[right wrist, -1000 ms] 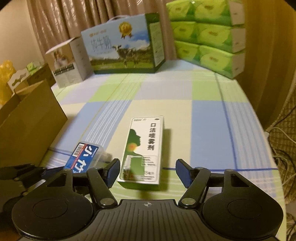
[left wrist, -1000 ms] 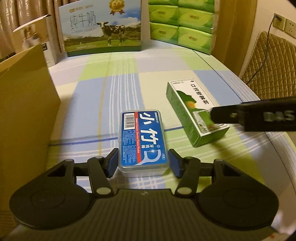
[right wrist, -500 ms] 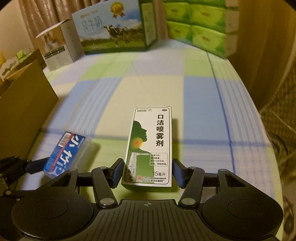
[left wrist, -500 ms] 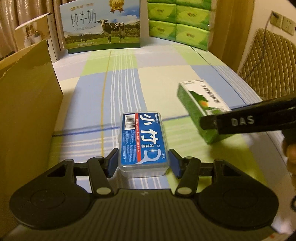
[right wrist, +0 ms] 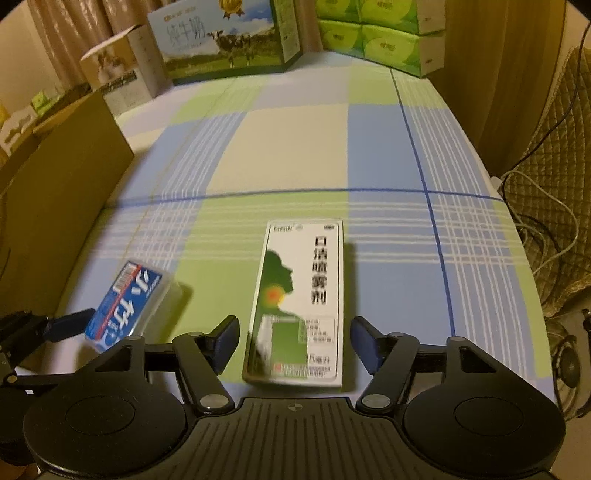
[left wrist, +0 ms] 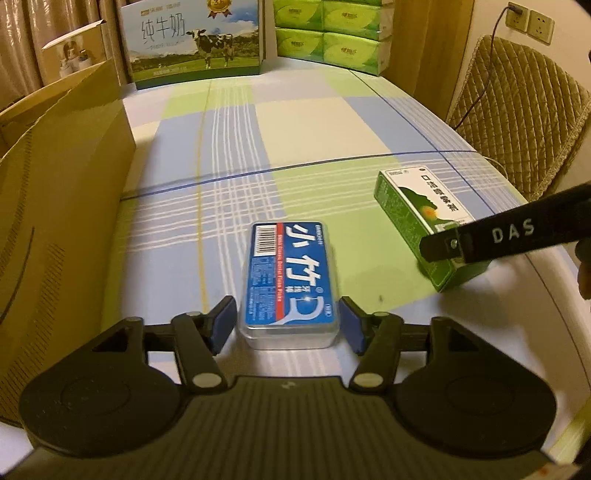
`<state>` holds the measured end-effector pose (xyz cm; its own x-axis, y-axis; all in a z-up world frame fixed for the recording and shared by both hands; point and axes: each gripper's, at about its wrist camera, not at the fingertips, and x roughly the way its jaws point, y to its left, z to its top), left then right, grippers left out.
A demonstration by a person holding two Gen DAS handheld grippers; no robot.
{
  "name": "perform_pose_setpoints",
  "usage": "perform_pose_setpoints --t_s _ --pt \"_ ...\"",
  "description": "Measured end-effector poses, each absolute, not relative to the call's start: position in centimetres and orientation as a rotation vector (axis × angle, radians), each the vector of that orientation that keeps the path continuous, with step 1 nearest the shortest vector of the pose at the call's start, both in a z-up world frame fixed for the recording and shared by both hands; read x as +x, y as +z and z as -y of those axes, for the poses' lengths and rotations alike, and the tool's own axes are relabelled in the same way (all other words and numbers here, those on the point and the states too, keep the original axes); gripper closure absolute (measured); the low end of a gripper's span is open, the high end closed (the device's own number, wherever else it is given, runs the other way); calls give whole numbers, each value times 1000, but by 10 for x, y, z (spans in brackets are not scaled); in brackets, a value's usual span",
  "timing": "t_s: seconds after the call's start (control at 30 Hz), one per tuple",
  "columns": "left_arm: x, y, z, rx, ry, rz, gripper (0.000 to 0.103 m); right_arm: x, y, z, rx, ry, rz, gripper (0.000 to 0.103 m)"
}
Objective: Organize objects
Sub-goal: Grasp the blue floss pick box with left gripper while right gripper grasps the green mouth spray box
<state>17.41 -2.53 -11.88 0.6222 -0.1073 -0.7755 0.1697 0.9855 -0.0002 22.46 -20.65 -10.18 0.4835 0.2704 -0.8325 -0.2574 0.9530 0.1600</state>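
A clear floss-pick case with a blue label [left wrist: 290, 284] sits between the fingers of my left gripper [left wrist: 288, 325], which is shut on it. It shows at lower left in the right wrist view [right wrist: 125, 306]. A green and white spray box [right wrist: 299, 302] lies between the fingers of my right gripper [right wrist: 295, 343], whose jaws stand apart from its sides with gaps. The box also shows in the left wrist view [left wrist: 424, 225], partly behind the right gripper's black finger [left wrist: 498, 236].
An open brown cardboard box [left wrist: 62, 206] stands along the left. A milk carton case [left wrist: 195, 40], a small white box [left wrist: 74, 55] and stacked green tissue packs [left wrist: 332, 33] line the far edge of the checked tablecloth [left wrist: 314, 129]. A quilted chair [left wrist: 517, 110] is at the right.
Both grippers have drawn back toward the near edge, the left taking the floss case with it. The right gripper closed around the spray box, then its jaws opened wider.
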Motion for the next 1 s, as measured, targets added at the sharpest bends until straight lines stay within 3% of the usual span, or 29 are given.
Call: perform_pose_setpoints --t_s 0.47,0.53,0.6,1.0 --pt "194 -119 23 66 -176 -893 47 245 -118 189 -107 299 -1024 39" --pt "197 -120 23 63 -175 -897 47 245 -118 188 -115 296 -1021 40" --pt "200 -122 24 65 -176 -906 51 244 -118 188 -120 294 -1016 49" --pt "183 -102 27 89 -184 -897 52 216 -90 196 -15 273 -941 51"
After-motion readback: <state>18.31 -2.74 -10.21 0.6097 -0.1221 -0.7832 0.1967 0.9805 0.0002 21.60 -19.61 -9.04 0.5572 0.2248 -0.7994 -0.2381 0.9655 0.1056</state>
